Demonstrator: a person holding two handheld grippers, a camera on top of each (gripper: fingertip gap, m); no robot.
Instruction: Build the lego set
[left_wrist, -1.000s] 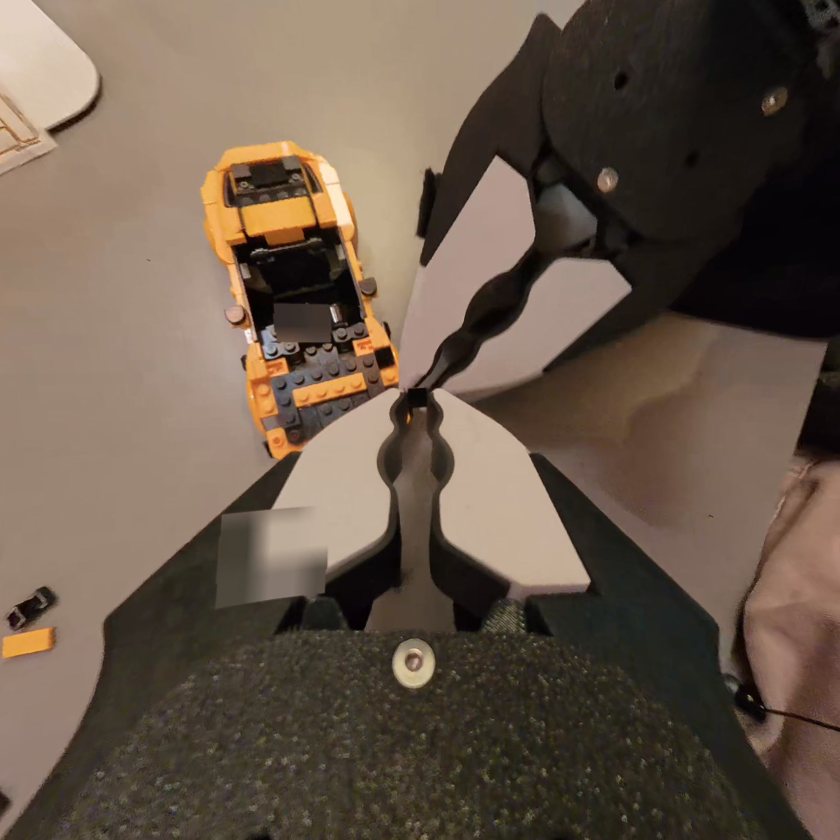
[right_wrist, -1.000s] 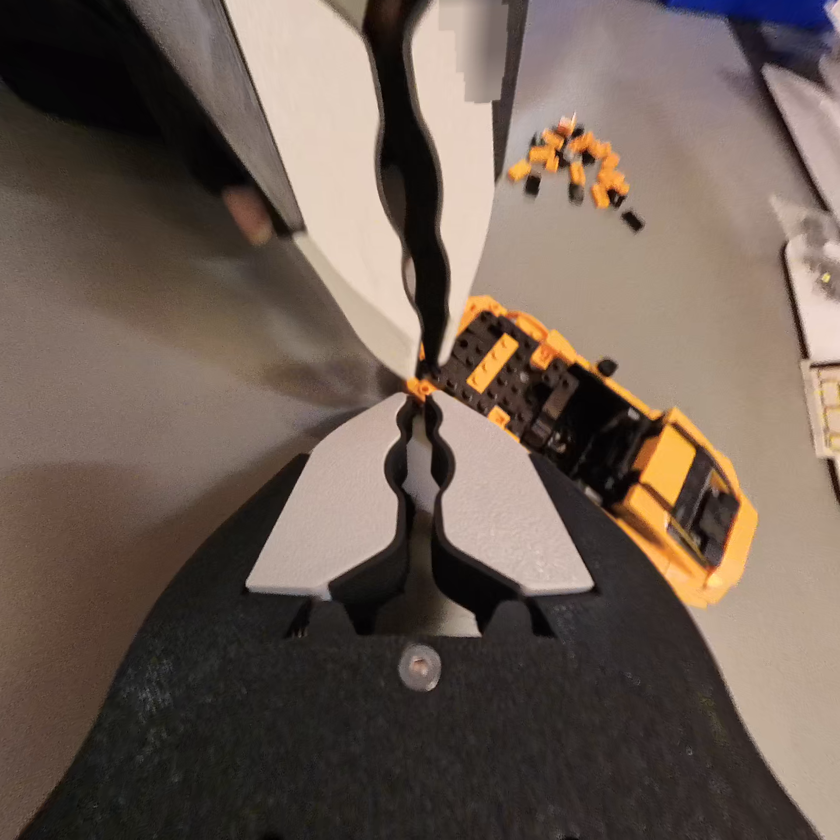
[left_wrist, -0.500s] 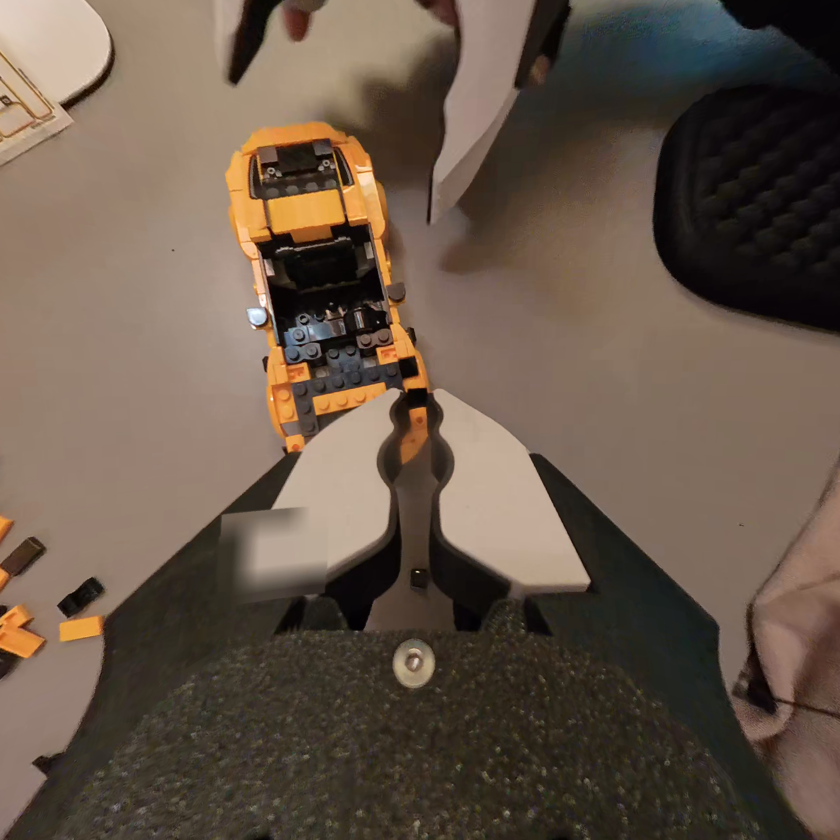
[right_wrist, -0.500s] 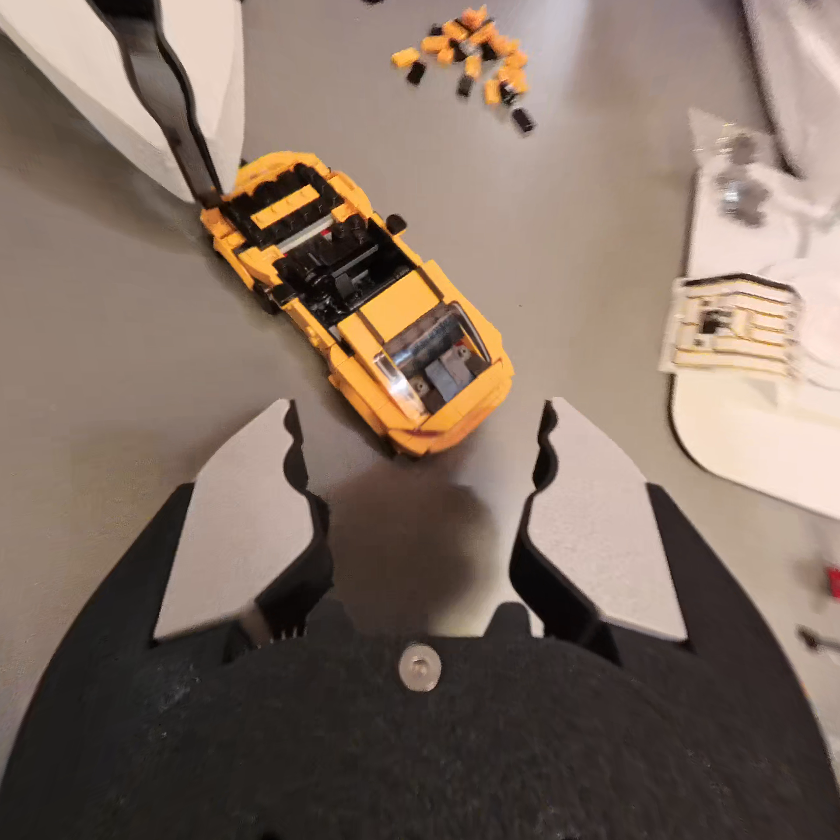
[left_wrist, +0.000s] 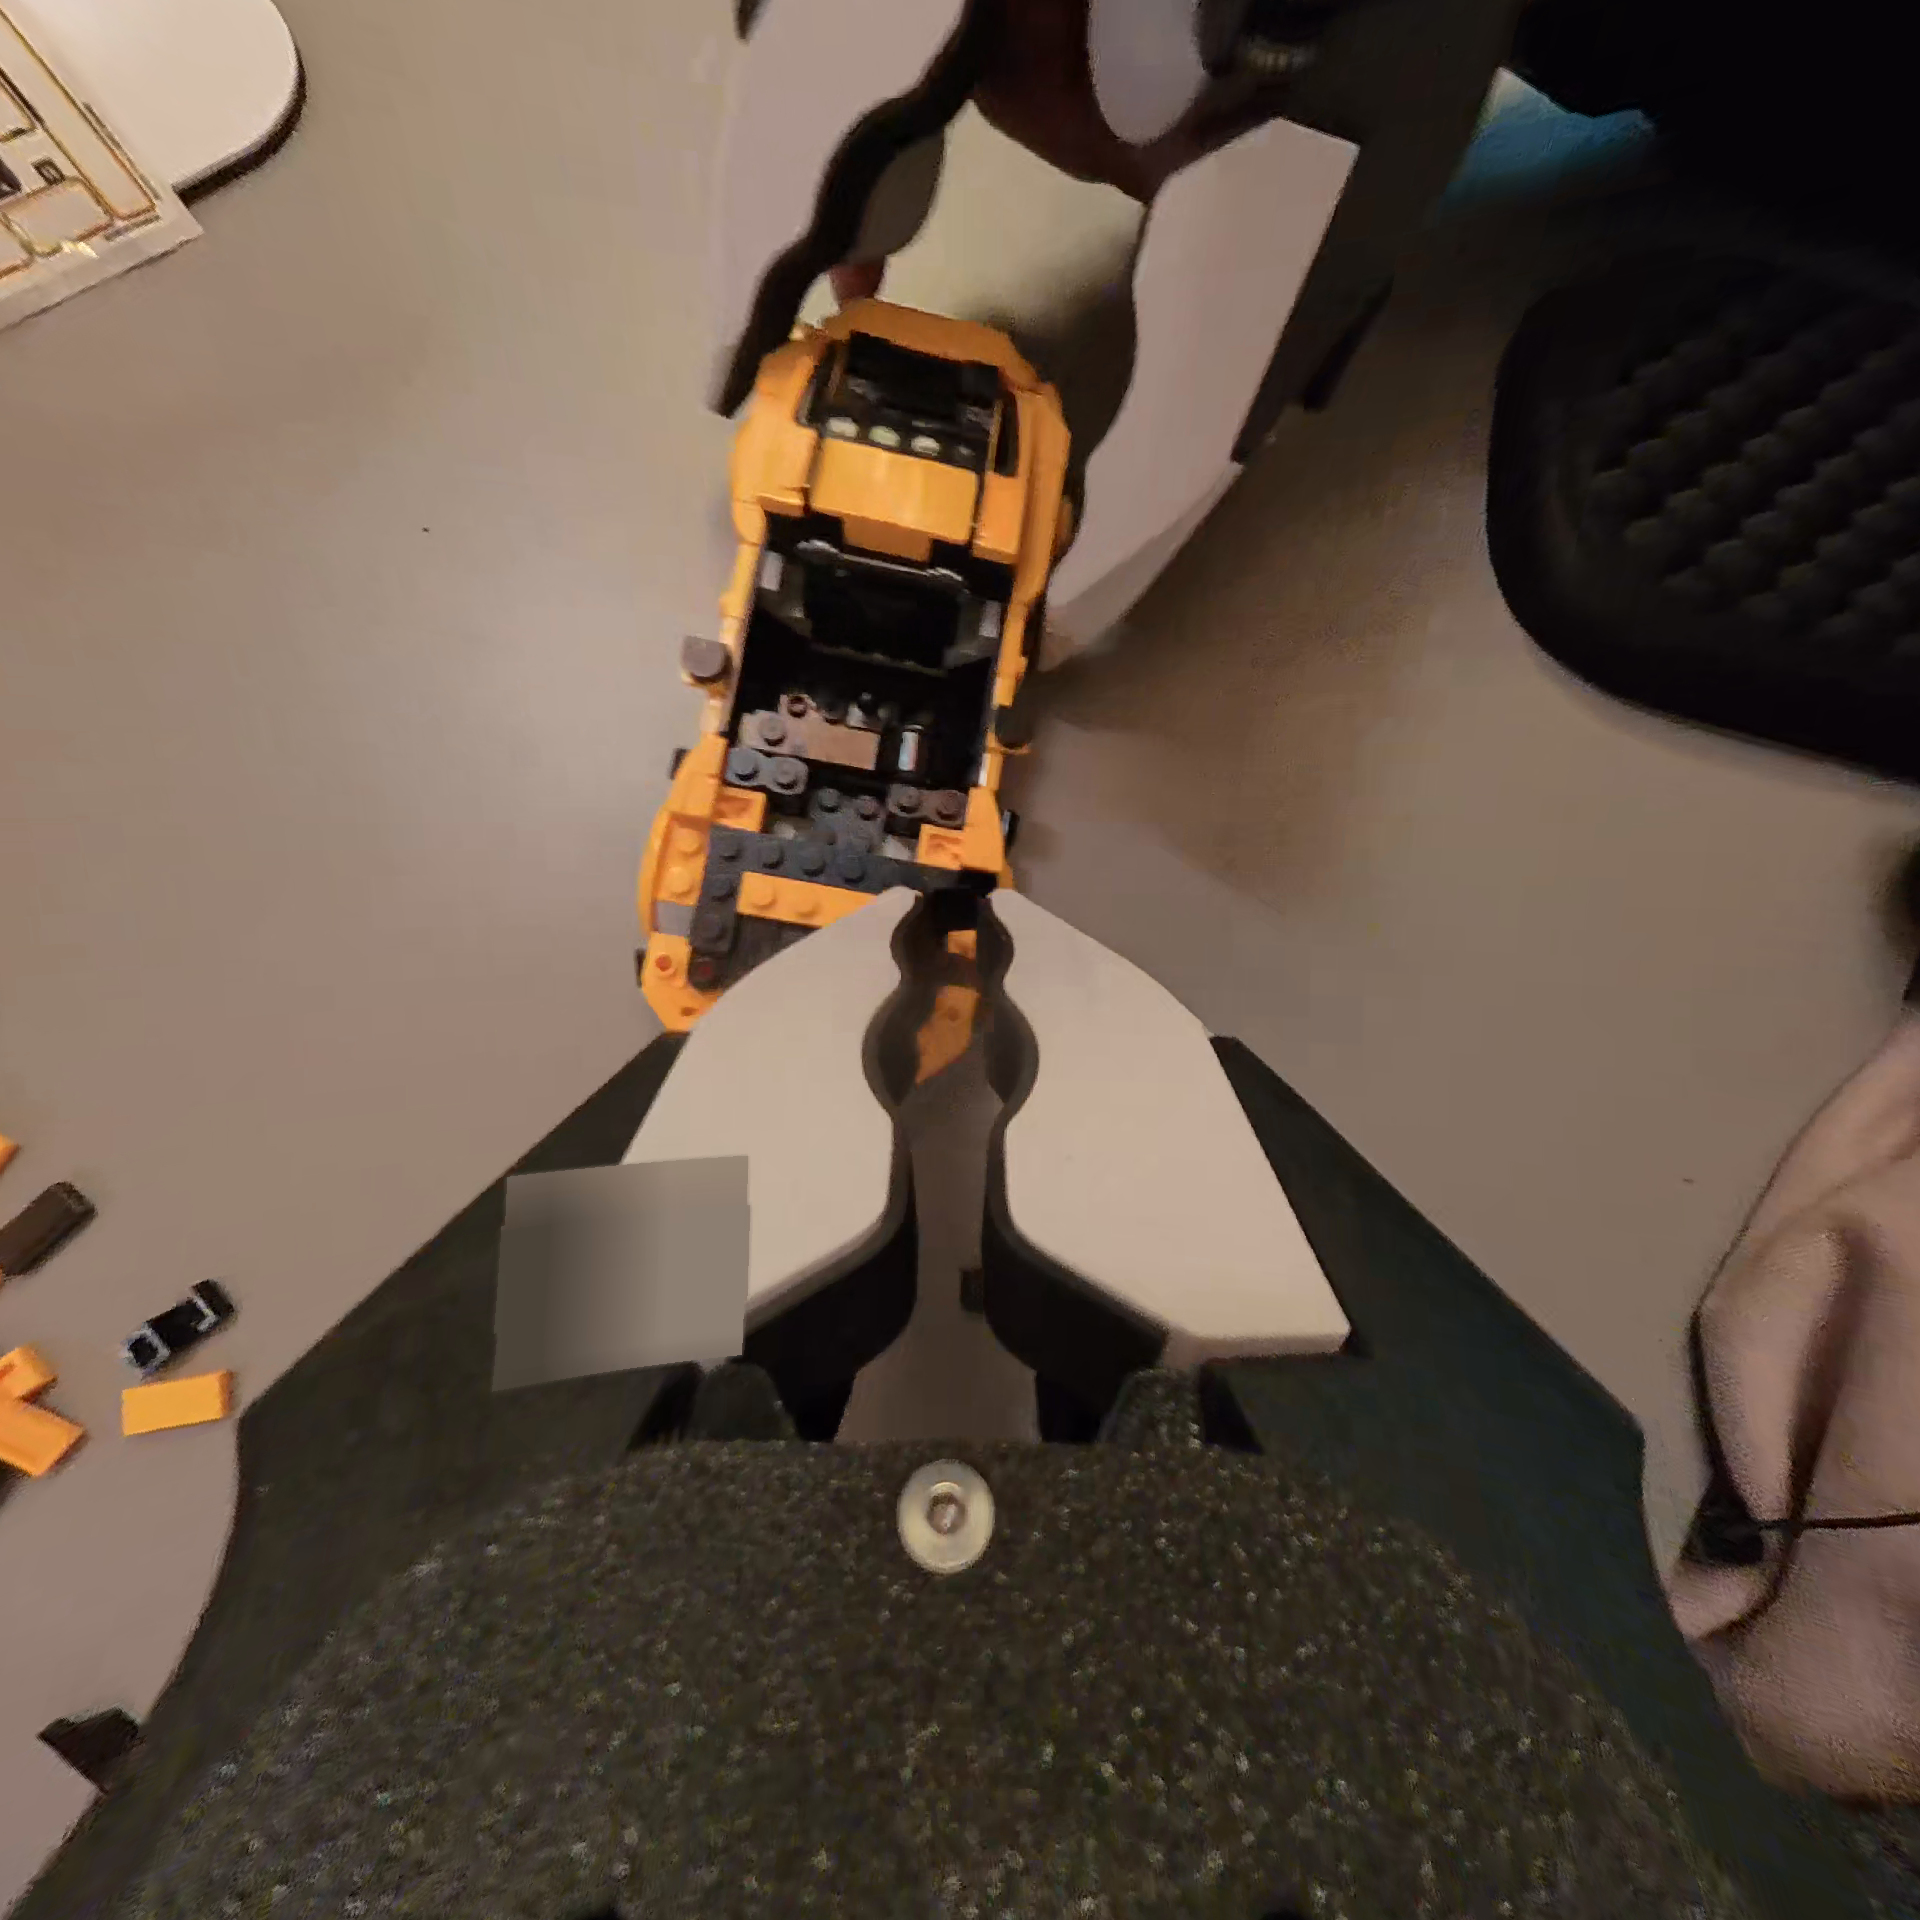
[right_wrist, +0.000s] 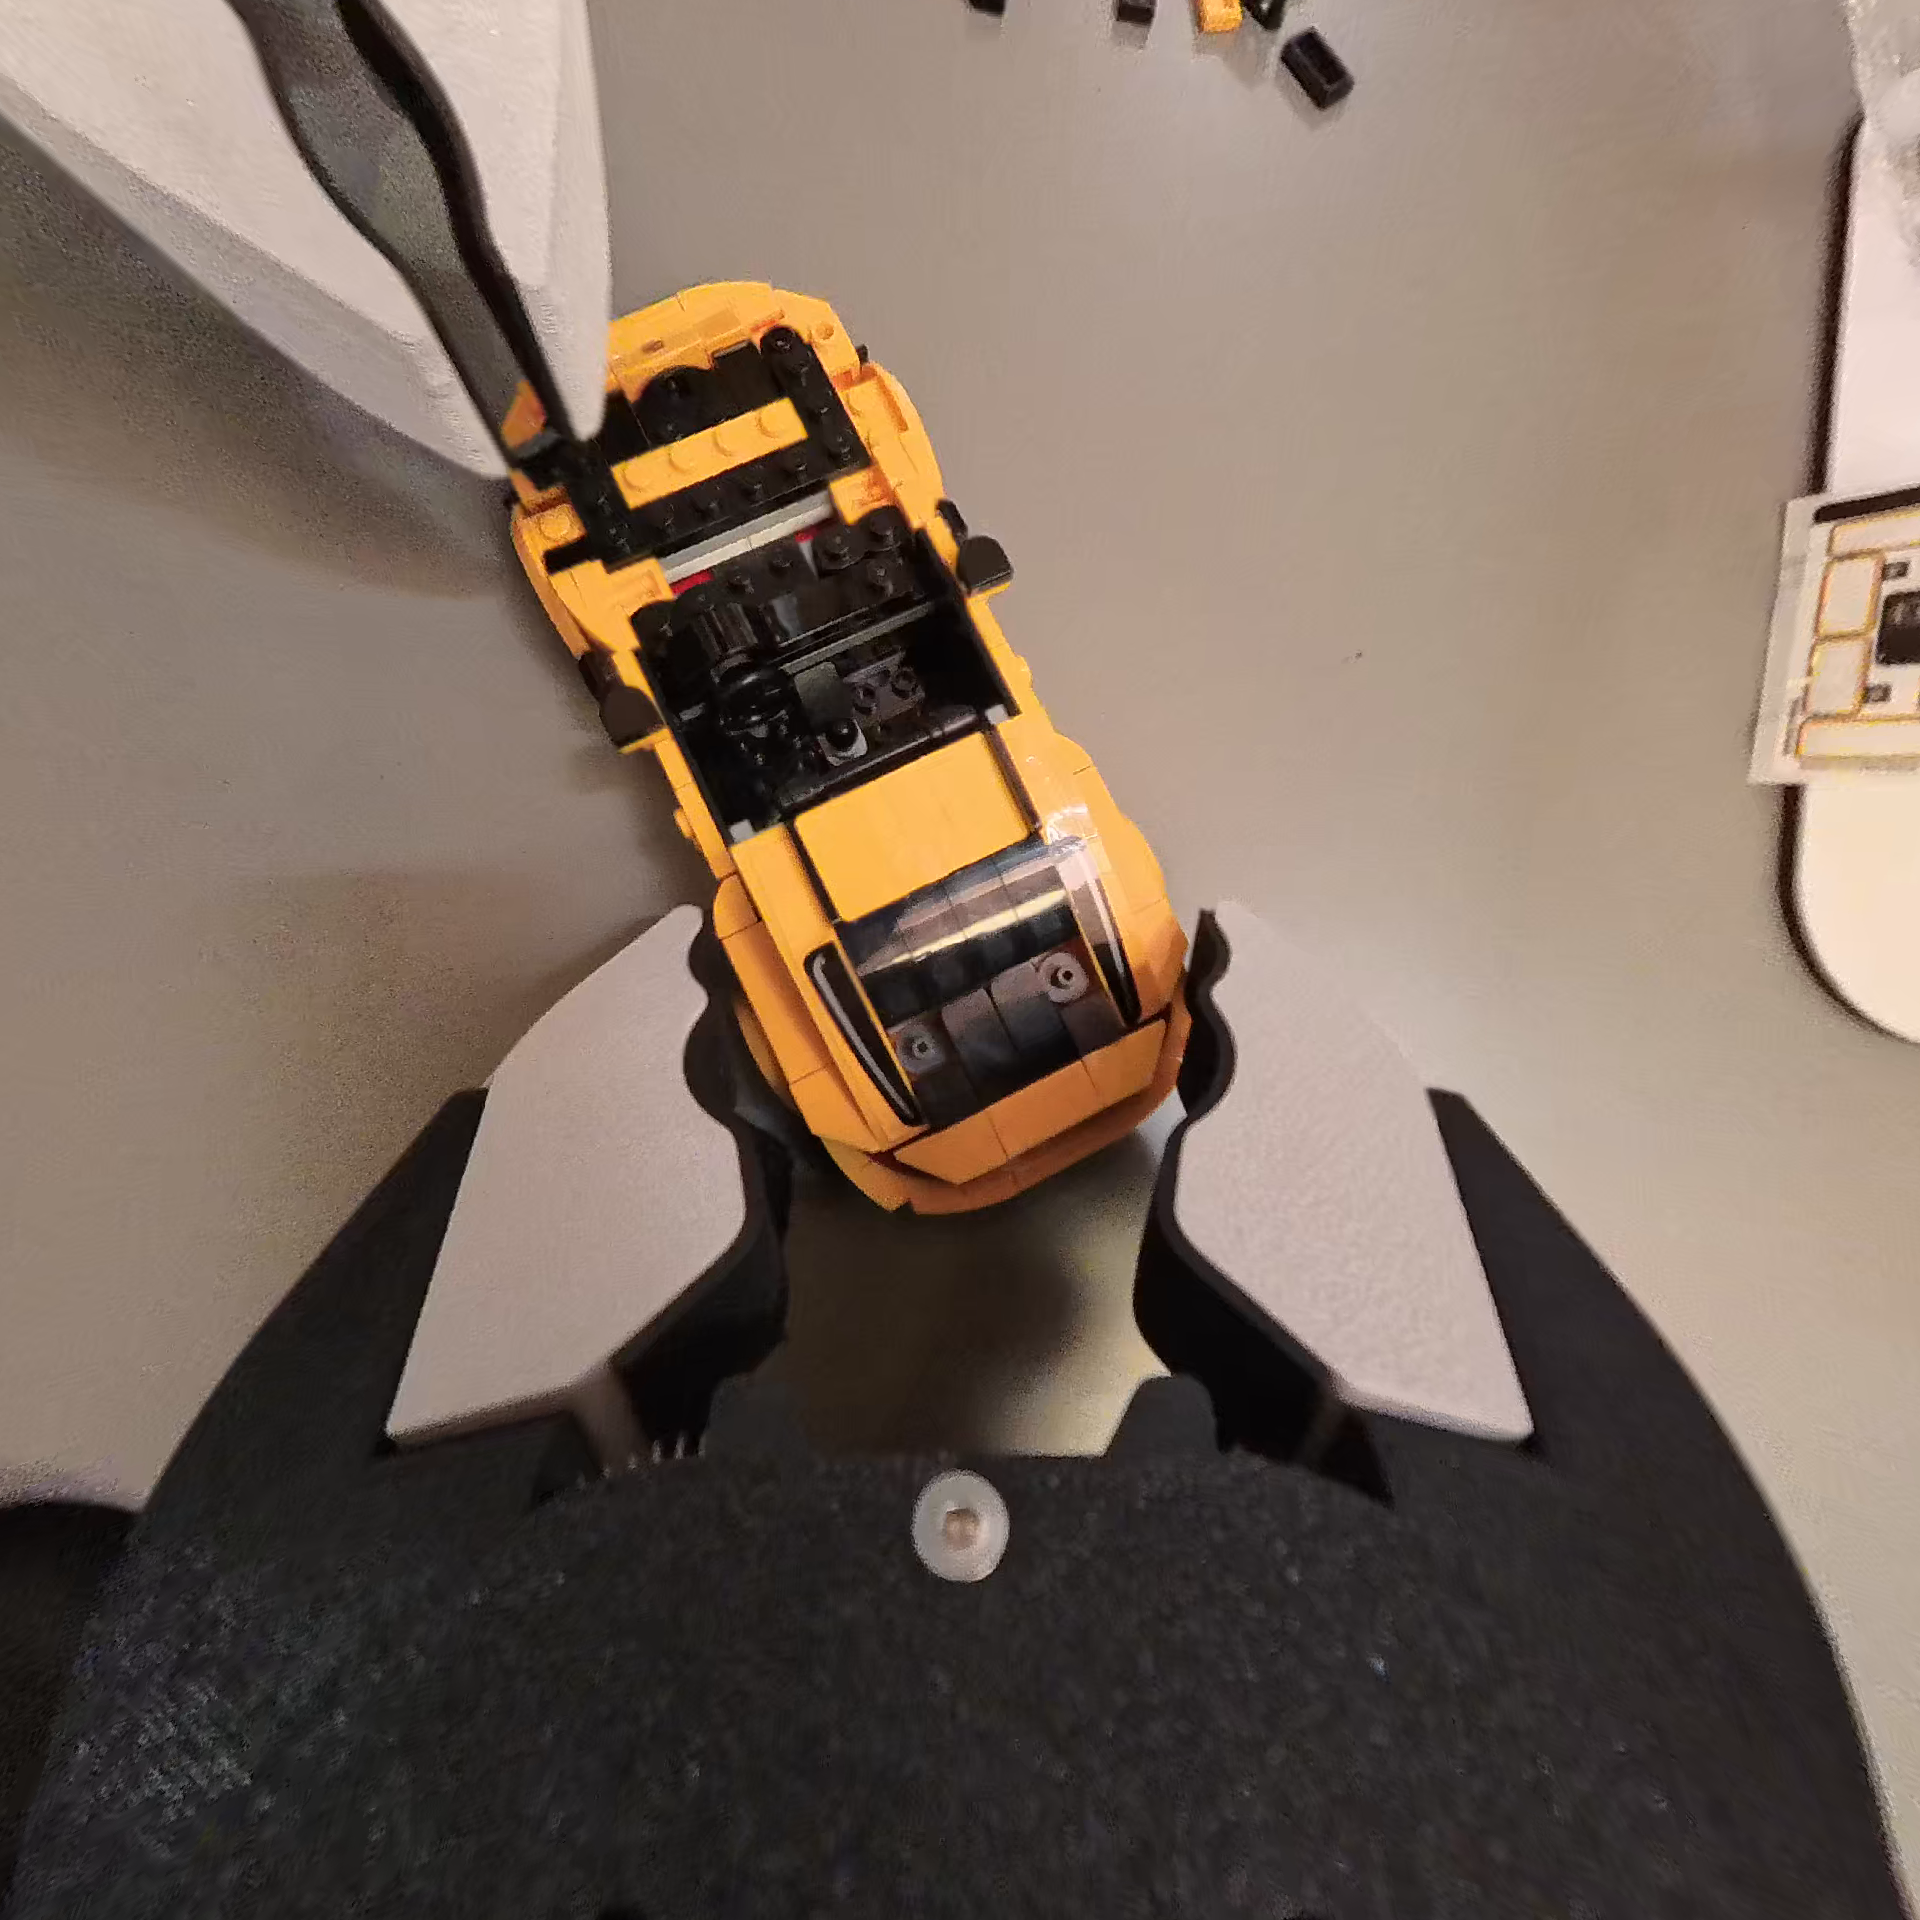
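An orange and black lego car stands on the grey table, roof open. My left gripper is shut on a small black piece and holds it against the car's rear corner. The right wrist view shows that gripper at the top left, its tip on the rear of the car. My right gripper is open, with one finger on each side of the car's front end. It also shows in the left wrist view, behind the car's nose.
Loose orange and black pieces lie at the left, with more at the far edge. A sticker sheet rests on a white tray. A black padded object sits at the right. Cloth hangs nearby.
My right gripper left the tip-to-tip meeting with the left, opened, and moved round to straddle the car's front. My left gripper carried the black piece to the car's rear corner.
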